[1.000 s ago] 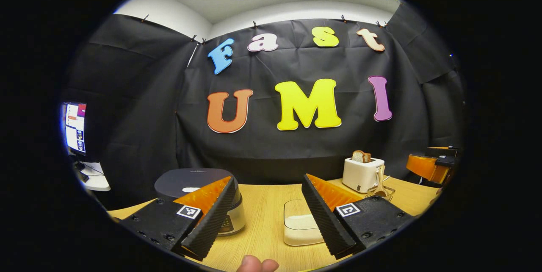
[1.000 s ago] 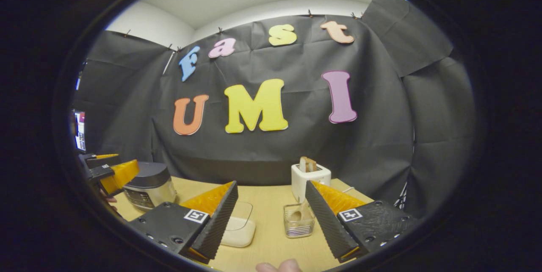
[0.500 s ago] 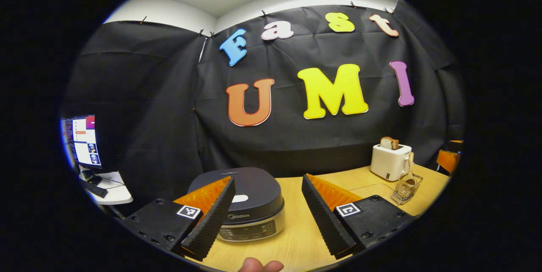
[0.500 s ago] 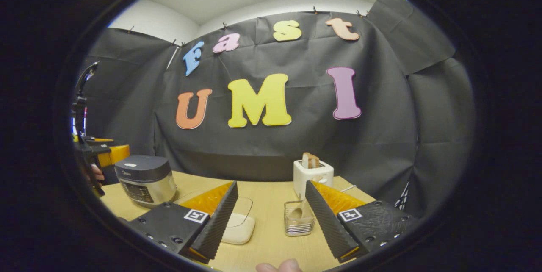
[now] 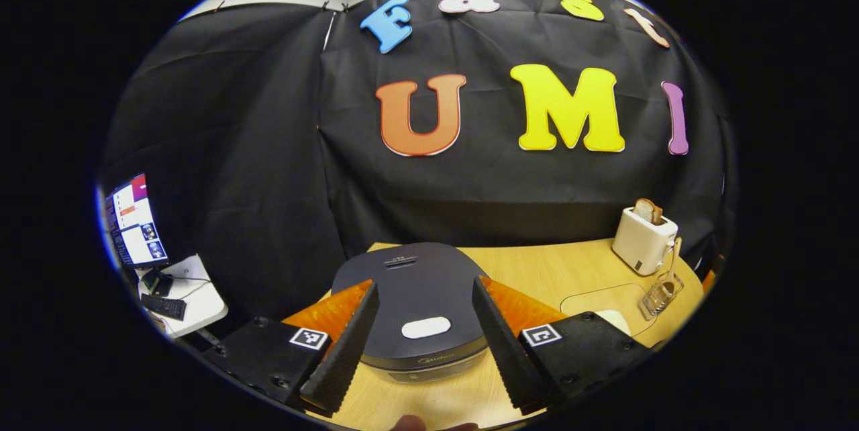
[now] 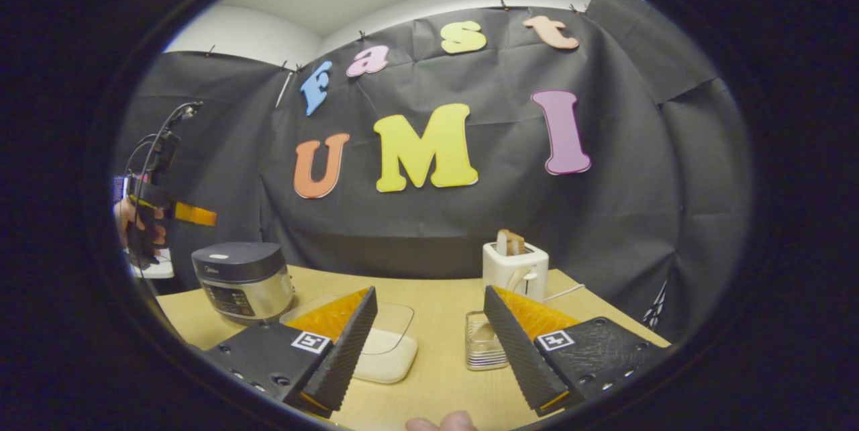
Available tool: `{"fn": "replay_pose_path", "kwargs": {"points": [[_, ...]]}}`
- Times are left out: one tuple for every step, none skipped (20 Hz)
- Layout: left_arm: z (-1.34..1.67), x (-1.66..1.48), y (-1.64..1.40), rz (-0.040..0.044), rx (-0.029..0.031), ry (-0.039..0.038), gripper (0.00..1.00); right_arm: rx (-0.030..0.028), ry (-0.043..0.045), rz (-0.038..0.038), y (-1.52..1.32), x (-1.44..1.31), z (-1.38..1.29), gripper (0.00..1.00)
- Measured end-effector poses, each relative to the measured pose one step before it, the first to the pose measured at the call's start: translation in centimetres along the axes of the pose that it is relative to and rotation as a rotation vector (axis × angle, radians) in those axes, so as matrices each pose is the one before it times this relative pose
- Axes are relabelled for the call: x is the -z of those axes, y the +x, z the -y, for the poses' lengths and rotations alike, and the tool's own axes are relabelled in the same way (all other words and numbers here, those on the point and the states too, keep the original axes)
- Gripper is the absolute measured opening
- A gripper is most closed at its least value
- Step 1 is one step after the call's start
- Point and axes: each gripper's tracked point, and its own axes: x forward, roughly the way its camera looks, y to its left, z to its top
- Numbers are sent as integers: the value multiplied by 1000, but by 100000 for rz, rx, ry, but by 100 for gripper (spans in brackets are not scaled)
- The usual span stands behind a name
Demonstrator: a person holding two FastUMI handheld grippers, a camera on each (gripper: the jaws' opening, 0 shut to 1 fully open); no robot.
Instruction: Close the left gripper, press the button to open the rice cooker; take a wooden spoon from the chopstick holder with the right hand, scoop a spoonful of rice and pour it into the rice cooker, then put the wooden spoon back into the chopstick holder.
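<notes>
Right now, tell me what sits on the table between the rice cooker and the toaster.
In the right gripper view, the clear rice box lies between the rice cooker and the toaster, with the spoon holder just before the toaster.

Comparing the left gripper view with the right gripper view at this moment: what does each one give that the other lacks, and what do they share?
Left gripper view: the cooker's lid from above with its white button, framed by open fingers, plus a monitor and keyboard off to the side.
Right gripper view: the cooker's control panel from the side, and the left gripper held up in a hand.
Shared: rice cooker, toaster, chopstick holder, clear rice container, wooden table.
</notes>
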Motion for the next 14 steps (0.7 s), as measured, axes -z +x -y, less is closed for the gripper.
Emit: {"fn": "replay_pose_path", "kwargs": {"points": [[-269,-90,455,-3830,425,-734,87,-419,37,-327,-78,121,10,95],[-313,-79,378,-3349,221,-252,81,-150,-78,-141,-54,36,40,92],[-303,51,520,-3516,137,-848,78,-16,87,9,-75,80,53,92],[-166,181,411,-3759,-450,-815,69,-61,146,-65,-54,28,95,92],[-45,467,470,-4571,293,-1604,70,-4,168,-196,-24,170,123,92],[-200,657,447,-4944,-745,-1830,54,67,77,-187,70,-12,34,95],[-199,568,614,-4679,-48,-1815,50,224,81,-116,22,29,125,95],[-88,662,438,-4381,-126,-1786,38,87,85,86,-30,-53,56,95],[62,628,384,-3849,533,-1638,38,164,54,124,81,-12,61,95],[-66,238,327,-1864,14,-911,28,-80,-110,-73,16,35,-66,92],[-249,2,313,-1014,-754,281,25,-41,-311,-223,50,125,-65,92],[-146,31,276,-526,-757,-90,19,-7,-479,-303,72,18,-33,92],[-30,297,276,-1467,-858,-232,17,-37,-472,-253,24,140,-59,92],[68,375,215,-1531,-495,-414,12,-23,-211,-227,68,5,-45,95]]}}
